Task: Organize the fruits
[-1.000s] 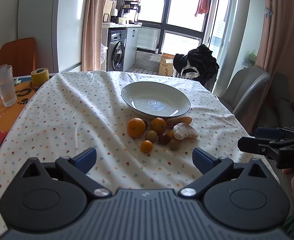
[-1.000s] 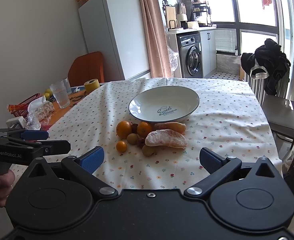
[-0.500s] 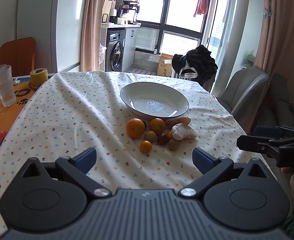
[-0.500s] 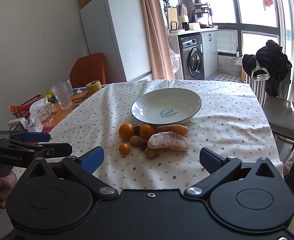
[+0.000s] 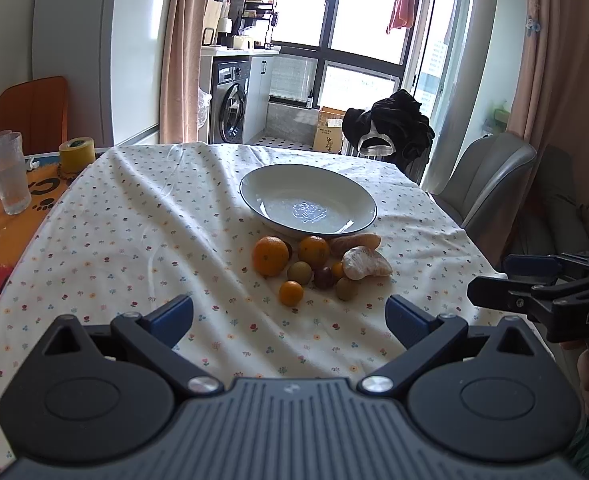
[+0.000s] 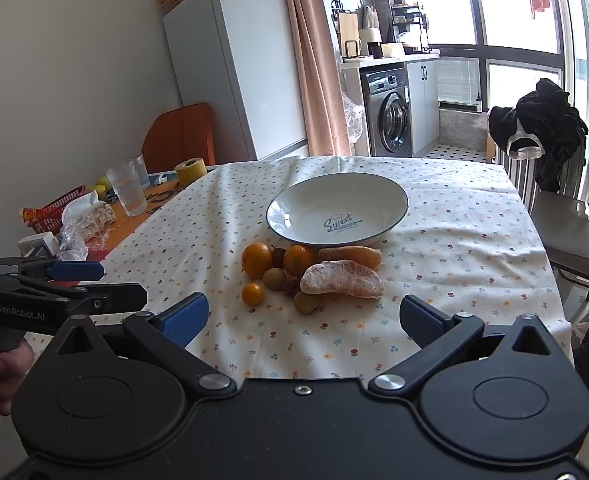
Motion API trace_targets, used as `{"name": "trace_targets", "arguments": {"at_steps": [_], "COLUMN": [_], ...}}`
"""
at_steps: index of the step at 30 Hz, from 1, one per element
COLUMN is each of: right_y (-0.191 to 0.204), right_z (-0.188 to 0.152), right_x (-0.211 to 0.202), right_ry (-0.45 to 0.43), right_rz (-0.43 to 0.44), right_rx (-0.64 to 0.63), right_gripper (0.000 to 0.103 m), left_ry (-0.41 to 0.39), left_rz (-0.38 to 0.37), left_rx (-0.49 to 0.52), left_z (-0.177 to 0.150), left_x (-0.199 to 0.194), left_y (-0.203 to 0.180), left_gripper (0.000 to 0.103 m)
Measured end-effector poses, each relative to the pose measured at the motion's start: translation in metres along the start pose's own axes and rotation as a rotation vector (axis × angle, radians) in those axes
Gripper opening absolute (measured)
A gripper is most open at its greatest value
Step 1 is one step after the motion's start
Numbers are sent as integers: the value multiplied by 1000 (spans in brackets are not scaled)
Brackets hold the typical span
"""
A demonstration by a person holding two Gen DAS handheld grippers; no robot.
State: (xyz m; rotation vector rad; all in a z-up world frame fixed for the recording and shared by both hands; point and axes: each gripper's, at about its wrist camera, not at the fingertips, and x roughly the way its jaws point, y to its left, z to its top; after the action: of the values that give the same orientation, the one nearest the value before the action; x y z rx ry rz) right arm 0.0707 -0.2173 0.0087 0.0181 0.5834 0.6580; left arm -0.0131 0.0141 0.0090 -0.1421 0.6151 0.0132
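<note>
Facing fruits (image 5: 314,266) near tablecloth edge (image 5: 466,236)

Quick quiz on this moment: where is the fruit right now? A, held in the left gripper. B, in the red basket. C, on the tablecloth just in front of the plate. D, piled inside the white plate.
C: the fruit cluster lies on the tablecloth just in front of the white plate, which holds nothing, and both the left gripper and right gripper are open and hold nothing.
</note>
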Motion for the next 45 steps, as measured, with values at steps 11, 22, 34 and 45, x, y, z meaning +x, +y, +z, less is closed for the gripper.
{"name": "trace_targets", "arguments": {"at_steps": [11, 22, 34, 45], "right_y": [0, -2, -15, -24], "right_z": [-2, -3, -4, -9], "right_x": [2, 4, 18, 37], "right_ry": [5, 7, 11, 7], "right_rz": [2, 4, 20, 46], "right_rx": [-8, -16, 1, 17], "right_gripper": [103, 103, 103, 103], "left_ry": [7, 5, -2, -8], "left_rz": [-5, -10, -7, -24], "left_rx": [7, 2, -22, -46], "left_z": [-1, -3, -4, -11], "left_x": [2, 6, 22, 47], "left_y": [1, 1, 7, 15], "left_gripper": [101, 101, 101, 96]}}
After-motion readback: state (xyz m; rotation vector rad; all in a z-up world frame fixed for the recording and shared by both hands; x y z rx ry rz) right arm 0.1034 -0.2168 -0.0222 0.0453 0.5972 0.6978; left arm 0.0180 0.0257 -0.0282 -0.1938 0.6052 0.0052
